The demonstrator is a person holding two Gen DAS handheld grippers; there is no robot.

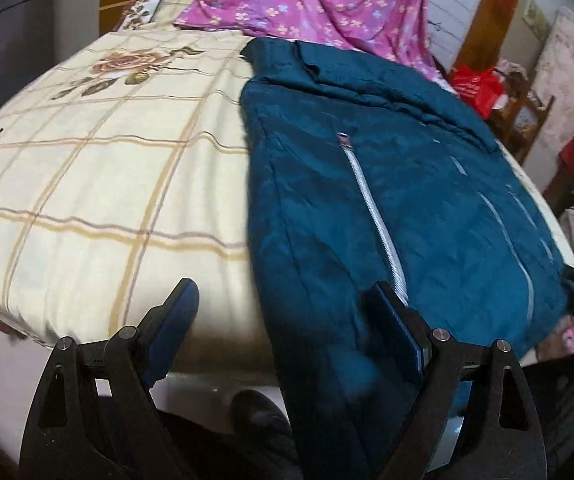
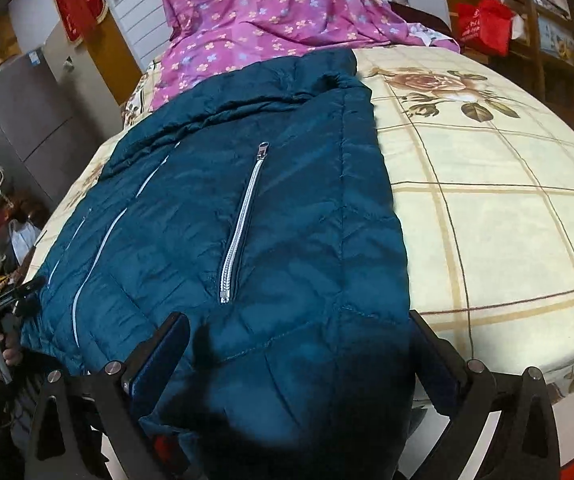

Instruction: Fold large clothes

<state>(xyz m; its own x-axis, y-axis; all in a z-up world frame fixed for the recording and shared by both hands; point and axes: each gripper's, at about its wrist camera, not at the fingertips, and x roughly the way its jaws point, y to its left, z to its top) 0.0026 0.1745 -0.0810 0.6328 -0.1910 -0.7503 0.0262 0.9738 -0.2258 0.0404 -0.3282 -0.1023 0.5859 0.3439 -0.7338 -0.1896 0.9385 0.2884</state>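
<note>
A dark teal quilted jacket (image 1: 387, 184) with a silver pocket zip (image 1: 371, 204) lies lengthwise on the bed, its hem hanging over the near edge. My left gripper (image 1: 283, 300) is open, at the near bed edge over the jacket's left side; its right finger (image 1: 391, 320) is against the hem. In the right wrist view the jacket (image 2: 247, 220) fills the middle. My right gripper (image 2: 299, 344) is open with the jacket's hem between its spread fingers. The other gripper (image 2: 7, 300) shows at the left edge.
The bed has a cream plaid sheet with a rose print (image 1: 99, 184). A purple flowered cloth (image 1: 319, 4) lies at the far end. A red bag (image 2: 483, 24) hangs on shelves. A grey cabinet (image 2: 27, 120) and clutter stand beside the bed.
</note>
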